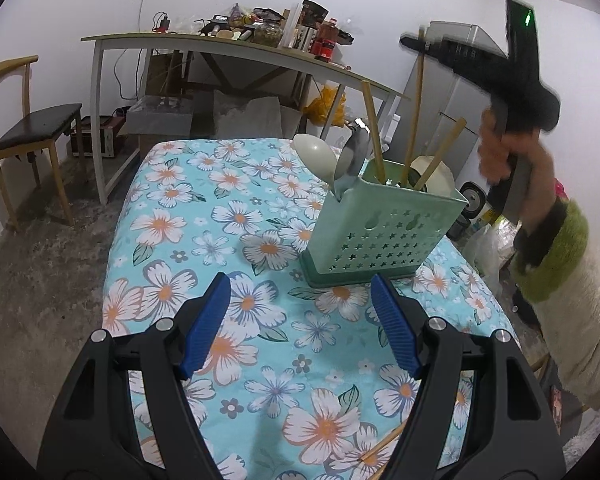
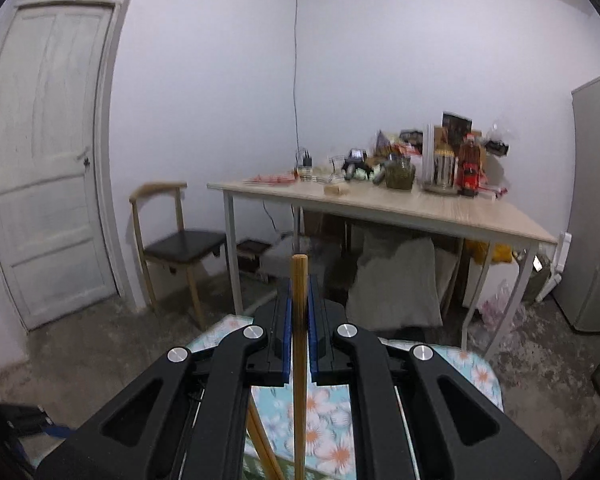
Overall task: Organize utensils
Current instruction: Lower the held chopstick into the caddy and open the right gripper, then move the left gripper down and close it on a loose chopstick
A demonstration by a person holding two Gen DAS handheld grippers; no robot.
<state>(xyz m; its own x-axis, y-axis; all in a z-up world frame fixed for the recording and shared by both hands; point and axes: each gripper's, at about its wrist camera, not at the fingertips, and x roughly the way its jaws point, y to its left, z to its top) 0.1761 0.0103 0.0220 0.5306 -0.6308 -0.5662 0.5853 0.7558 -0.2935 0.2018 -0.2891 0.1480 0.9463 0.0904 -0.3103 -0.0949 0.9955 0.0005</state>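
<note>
A green perforated utensil holder (image 1: 380,232) stands on the floral tablecloth (image 1: 236,216). It holds a white spoon (image 1: 316,156), a metal spoon (image 1: 354,156) and several bamboo chopsticks (image 1: 374,136). My right gripper (image 1: 412,42), seen from the left wrist view, is above the holder, shut on a bamboo chopstick (image 2: 299,344) that hangs down into it. In the right wrist view the blue pads clamp the chopstick at the gripper (image 2: 299,280). My left gripper (image 1: 300,300) is open and empty, low over the cloth in front of the holder. Another chopstick (image 1: 382,444) lies under its right finger.
A wooden side table (image 2: 440,212) with jars and clutter stands behind. A chair (image 1: 28,128) is at the left by a door (image 2: 48,152). A grey fridge (image 2: 596,208) is at the right. Bags lie on the floor.
</note>
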